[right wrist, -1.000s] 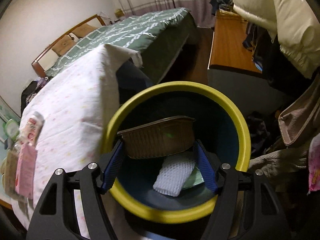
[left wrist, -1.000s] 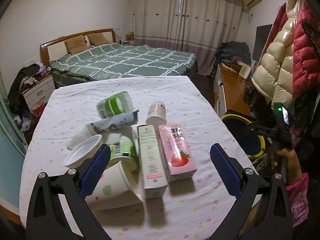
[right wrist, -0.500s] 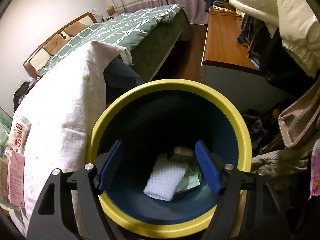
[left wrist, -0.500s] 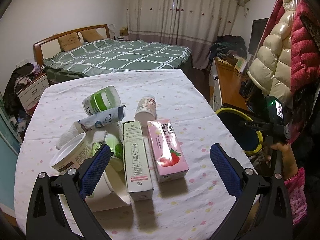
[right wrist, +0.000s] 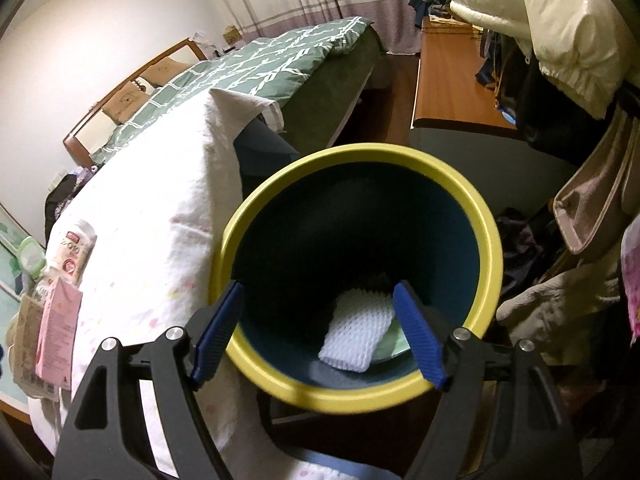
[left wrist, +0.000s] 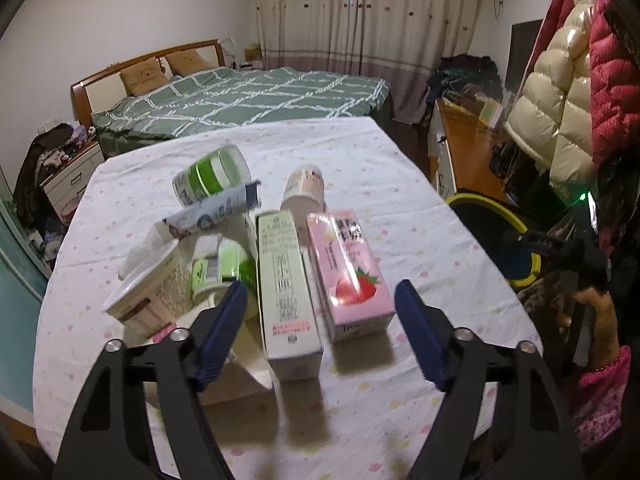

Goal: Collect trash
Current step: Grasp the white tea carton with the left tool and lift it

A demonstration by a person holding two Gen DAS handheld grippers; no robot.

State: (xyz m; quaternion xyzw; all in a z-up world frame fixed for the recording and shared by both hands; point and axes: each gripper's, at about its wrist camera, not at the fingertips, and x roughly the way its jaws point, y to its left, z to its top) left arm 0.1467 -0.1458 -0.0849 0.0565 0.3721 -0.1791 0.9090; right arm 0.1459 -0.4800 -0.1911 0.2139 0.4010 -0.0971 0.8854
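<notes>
the left gripper (left wrist: 318, 328), jaws closing and empty, nears the pale green carton (left wrist: 286, 280): light, stiff, best pinched across its long sides.

no legible text; only blurred print on the pink strawberry carton (left wrist: 347, 276) and white carton (left wrist: 286, 288)

Clothed table (left wrist: 400, 184) bears cartons (left wrist: 348, 268) and cups (left wrist: 210, 176) (clustered).

Dim indoor light — soft shadows below the cartons (left wrist: 316, 280), fisheye-bent edges, slight motion blur.
</notes>
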